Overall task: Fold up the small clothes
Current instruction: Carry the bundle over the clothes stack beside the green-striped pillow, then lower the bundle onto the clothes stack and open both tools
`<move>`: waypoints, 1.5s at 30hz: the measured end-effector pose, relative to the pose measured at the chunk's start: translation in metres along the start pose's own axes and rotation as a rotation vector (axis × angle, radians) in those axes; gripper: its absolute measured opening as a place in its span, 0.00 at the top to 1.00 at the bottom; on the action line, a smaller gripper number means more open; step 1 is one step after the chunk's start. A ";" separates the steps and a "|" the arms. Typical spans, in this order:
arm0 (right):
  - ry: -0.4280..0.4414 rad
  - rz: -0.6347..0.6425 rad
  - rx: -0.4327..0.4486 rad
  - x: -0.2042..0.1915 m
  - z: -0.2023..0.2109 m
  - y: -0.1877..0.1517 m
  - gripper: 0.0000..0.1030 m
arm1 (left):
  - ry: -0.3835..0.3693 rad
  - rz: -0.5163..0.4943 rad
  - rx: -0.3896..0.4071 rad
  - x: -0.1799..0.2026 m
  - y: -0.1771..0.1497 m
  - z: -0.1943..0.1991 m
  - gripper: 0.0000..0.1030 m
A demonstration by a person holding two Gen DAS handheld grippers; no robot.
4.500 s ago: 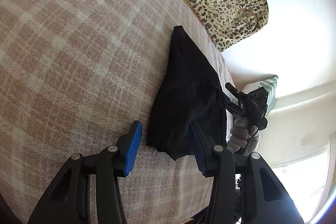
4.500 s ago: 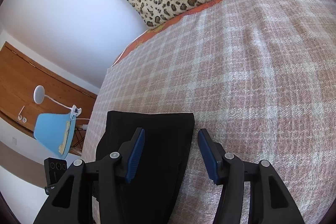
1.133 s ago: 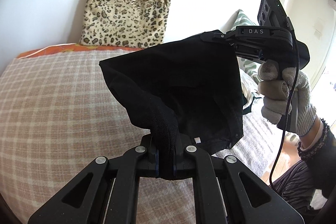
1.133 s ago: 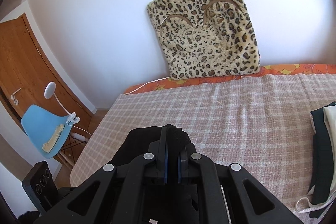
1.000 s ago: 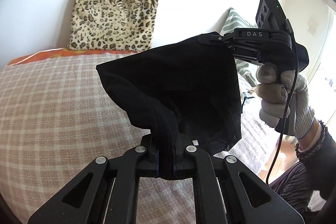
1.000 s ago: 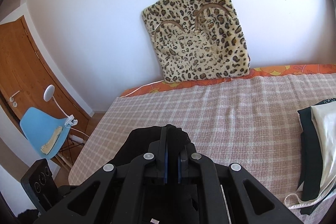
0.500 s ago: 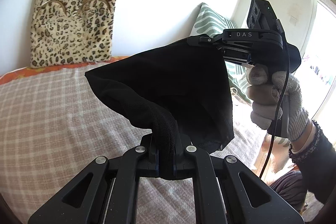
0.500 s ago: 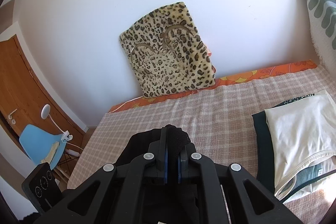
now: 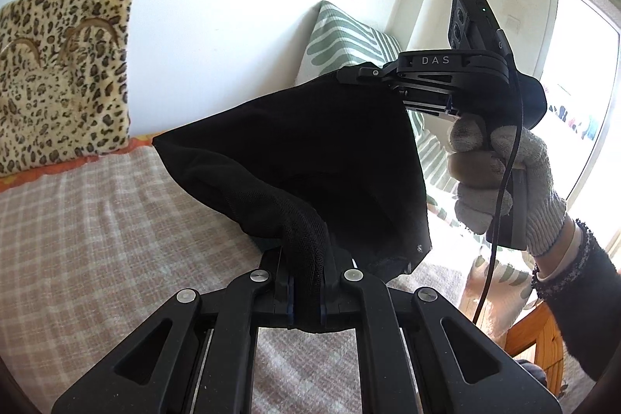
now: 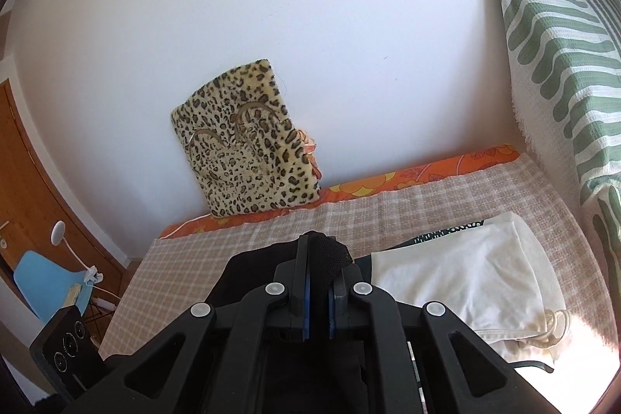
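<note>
A black folded garment (image 9: 310,158) hangs in the air above the plaid bed cover (image 9: 97,227), stretched between both grippers. My left gripper (image 9: 306,297) is shut on its near edge. In the left wrist view my right gripper (image 9: 349,78), held by a gloved hand (image 9: 500,177), is shut on the far top corner. The right wrist view shows the right gripper (image 10: 318,282) shut on the black garment (image 10: 326,253), most of which is hidden under the gripper body.
A pile of folded clothes with a cream piece (image 10: 465,270) on top lies on the bed cover (image 10: 349,216) to the right. A leopard-print cushion (image 10: 248,138) leans on the wall; a green striped pillow (image 10: 562,64) stands at the right. A blue chair (image 10: 42,282) sits beyond the bed's left edge.
Both grippers have carried the hanging black garment sideways to the right over the bed. The leopard cushion has slid left in both views, and the folded pile and striped pillow have come nearer.
</note>
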State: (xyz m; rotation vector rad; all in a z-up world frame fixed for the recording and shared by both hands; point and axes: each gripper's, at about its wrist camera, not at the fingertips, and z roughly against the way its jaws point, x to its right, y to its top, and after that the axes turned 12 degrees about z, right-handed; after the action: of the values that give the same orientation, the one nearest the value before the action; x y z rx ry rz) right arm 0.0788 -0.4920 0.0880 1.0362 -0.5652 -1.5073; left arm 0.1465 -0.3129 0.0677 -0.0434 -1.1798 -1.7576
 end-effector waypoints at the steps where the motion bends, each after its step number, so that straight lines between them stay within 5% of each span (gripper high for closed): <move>1: -0.007 -0.007 0.000 0.010 0.001 0.001 0.97 | -0.006 -0.004 -0.005 0.003 0.002 -0.007 0.94; 15: -0.126 -0.036 -0.026 0.122 -0.003 0.024 0.97 | -0.059 -0.027 -0.037 0.037 0.022 -0.087 0.94; 36: -0.162 -0.009 -0.214 0.216 -0.121 0.011 0.96 | -0.028 0.023 -0.166 0.010 0.001 -0.159 0.91; 38: -0.210 0.009 -0.243 0.220 -0.127 0.007 0.88 | -0.022 0.025 -0.198 0.009 -0.007 -0.159 0.83; 40: -0.270 0.011 -0.269 0.225 -0.126 0.005 0.70 | -0.020 0.038 -0.218 0.009 -0.011 -0.156 0.80; 45: -0.376 0.021 -0.252 0.224 -0.096 -0.002 0.67 | -0.021 0.038 -0.230 0.011 -0.015 -0.137 0.78</move>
State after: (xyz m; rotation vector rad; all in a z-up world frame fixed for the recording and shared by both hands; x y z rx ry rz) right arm 0.1713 -0.6869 -0.0259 0.5532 -0.6242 -1.7167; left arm 0.1918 -0.4181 -0.0091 -0.2198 -0.9801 -1.8558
